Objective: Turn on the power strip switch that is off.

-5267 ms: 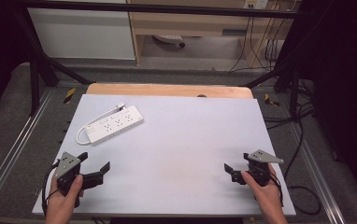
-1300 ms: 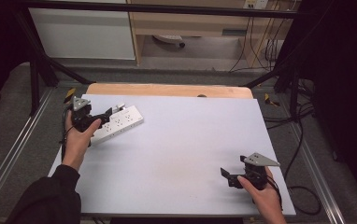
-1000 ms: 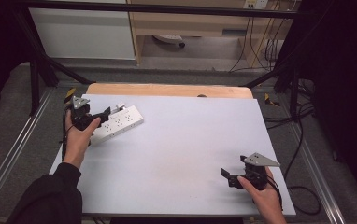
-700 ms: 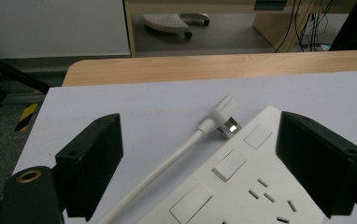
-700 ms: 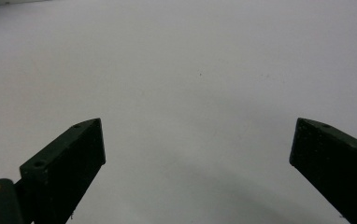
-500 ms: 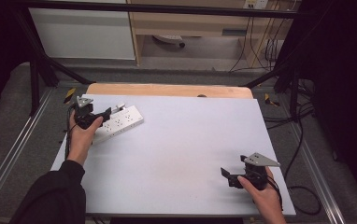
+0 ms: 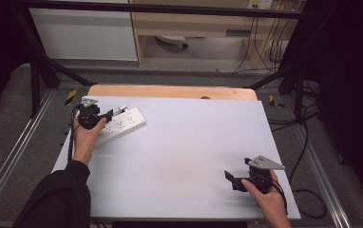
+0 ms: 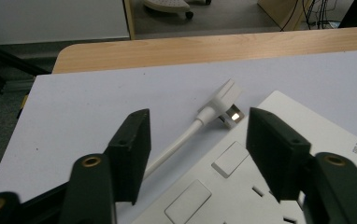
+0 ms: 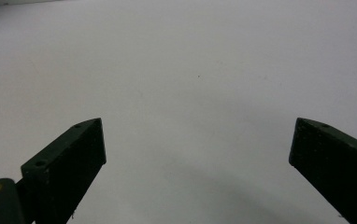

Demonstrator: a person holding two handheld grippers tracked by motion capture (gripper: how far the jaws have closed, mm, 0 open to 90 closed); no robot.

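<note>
The white power strip (image 7: 121, 125) lies at an angle near the far left corner of the pale surface (image 7: 184, 152), its sockets facing up, with its white cable (image 8: 179, 144) running beside it and ending in a flat plug (image 8: 225, 94) that rests just off the strip's end. The left tool (image 8: 195, 140) hangs right over that end of the strip: its jaws have just been closing, yet they stand apart, one over the bare surface beside the cable and one over the strip's top face, with the cable and the strip's edge between them and nothing pinched. The person's left hand (image 7: 87, 137) reaches in along the surface's left side. Well apart, near the front right corner, the right tool (image 7: 234, 179) sits low over the bare surface in the right hand (image 7: 267, 202), its jaws spread wide and holding nothing.
</note>
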